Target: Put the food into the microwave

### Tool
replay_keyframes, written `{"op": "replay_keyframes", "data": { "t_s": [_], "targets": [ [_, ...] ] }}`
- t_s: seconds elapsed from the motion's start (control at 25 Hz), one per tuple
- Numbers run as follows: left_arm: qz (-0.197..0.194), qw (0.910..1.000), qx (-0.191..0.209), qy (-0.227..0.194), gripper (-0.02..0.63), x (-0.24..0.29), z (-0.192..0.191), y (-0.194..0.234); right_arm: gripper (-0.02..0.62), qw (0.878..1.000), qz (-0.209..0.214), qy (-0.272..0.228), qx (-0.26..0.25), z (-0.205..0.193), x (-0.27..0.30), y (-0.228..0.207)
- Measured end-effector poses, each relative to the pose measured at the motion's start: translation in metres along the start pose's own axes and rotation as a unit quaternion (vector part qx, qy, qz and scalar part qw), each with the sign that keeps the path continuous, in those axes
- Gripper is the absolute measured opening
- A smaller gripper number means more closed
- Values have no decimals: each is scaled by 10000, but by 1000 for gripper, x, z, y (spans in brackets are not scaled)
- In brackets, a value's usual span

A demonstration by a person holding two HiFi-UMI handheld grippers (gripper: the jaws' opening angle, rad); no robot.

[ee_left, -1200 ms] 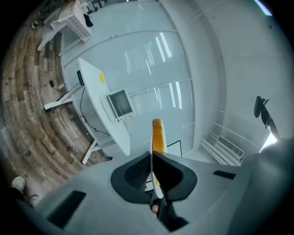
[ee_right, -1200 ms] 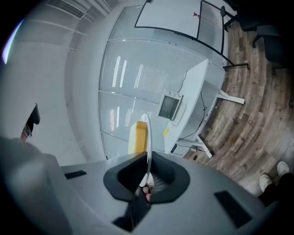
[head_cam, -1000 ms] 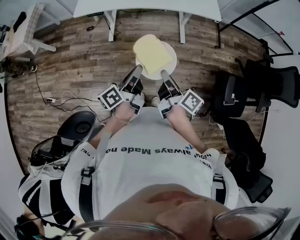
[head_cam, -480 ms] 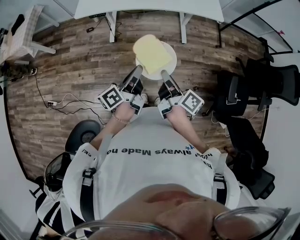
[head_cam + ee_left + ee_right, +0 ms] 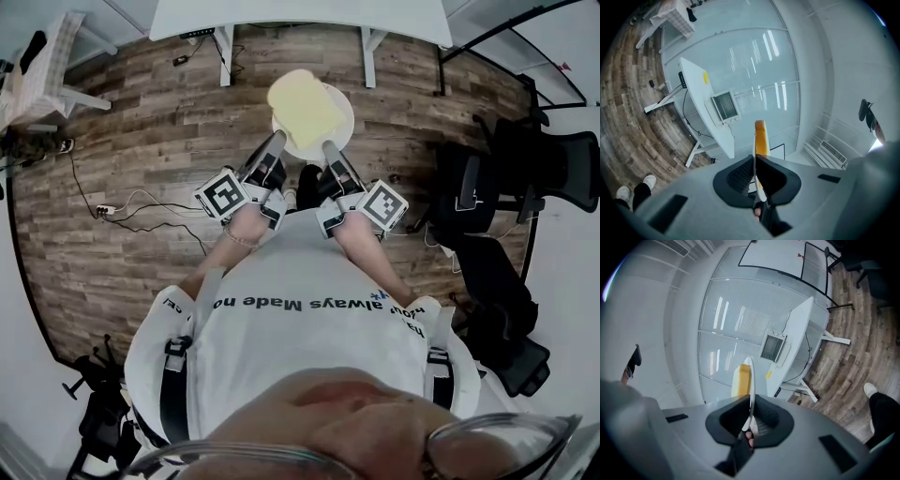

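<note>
White table (image 5: 300, 19) ahead, microwave (image 5: 724, 105) on it. Out over the wood floor (image 5: 141, 141), the white plate (image 5: 341, 111) sits level, yellow food slab (image 5: 303, 108) flat on it, its length running tableward. Left claw (image 5: 275, 142) and right claw (image 5: 327, 148) each pinch the plate's near rim.

Brown wood-plank floor (image 5: 141, 141) on all sides. Long white table on white legs (image 5: 291, 17) at the top edge, against a pale glazed partition wall (image 5: 754, 56). Black office chairs (image 5: 548, 159) clustered at the right. White power strip (image 5: 99, 200) on the planks at left. Black tripod stand (image 5: 94, 417) at lower left.
</note>
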State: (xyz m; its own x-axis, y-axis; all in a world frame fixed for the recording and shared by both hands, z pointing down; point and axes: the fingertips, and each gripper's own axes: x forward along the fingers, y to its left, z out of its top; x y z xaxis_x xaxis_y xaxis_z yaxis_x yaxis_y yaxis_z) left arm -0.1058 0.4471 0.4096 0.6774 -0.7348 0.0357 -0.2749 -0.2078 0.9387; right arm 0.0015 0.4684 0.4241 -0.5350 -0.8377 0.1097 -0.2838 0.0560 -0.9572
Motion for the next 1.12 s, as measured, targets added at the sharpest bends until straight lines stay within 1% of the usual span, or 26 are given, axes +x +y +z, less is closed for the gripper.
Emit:
{"op": "replay_keyframes", "data": {
  "t_s": [0.12,0.2,0.44,0.56,0.72,0.88,1.0,1.04,1.12],
  "targets": [
    [7,10000,68,9,18,10,5,2,23,10000,4,20,16,7,7,-3],
    [23,10000,10,14,18,18,6,4,22,10000,34,29,-12,15,13,-6],
    [108,9999,22,37,18,47,19,10,23,9999,91,48,93,40,35,-9],
    [139,9999,-98,1,18,66,26,11,23,9999,67,90,68,56,48,-13],
    [182,9998,-119,-27,18,91,40,15,22,9999,65,139,38,78,69,-16],
    [139,9998,121,-21,18,121,55,12,22,9998,107,180,48,104,88,-18],
    [218,9997,-29,-67,18,146,58,14,21,9998,85,186,54,128,98,-23],
    [219,9997,-24,-74,18,154,60,15,23,9998,82,183,59,136,102,-25],
    [156,9998,136,-59,18,169,64,14,21,9997,94,176,116,148,108,-29]
  ]
}}
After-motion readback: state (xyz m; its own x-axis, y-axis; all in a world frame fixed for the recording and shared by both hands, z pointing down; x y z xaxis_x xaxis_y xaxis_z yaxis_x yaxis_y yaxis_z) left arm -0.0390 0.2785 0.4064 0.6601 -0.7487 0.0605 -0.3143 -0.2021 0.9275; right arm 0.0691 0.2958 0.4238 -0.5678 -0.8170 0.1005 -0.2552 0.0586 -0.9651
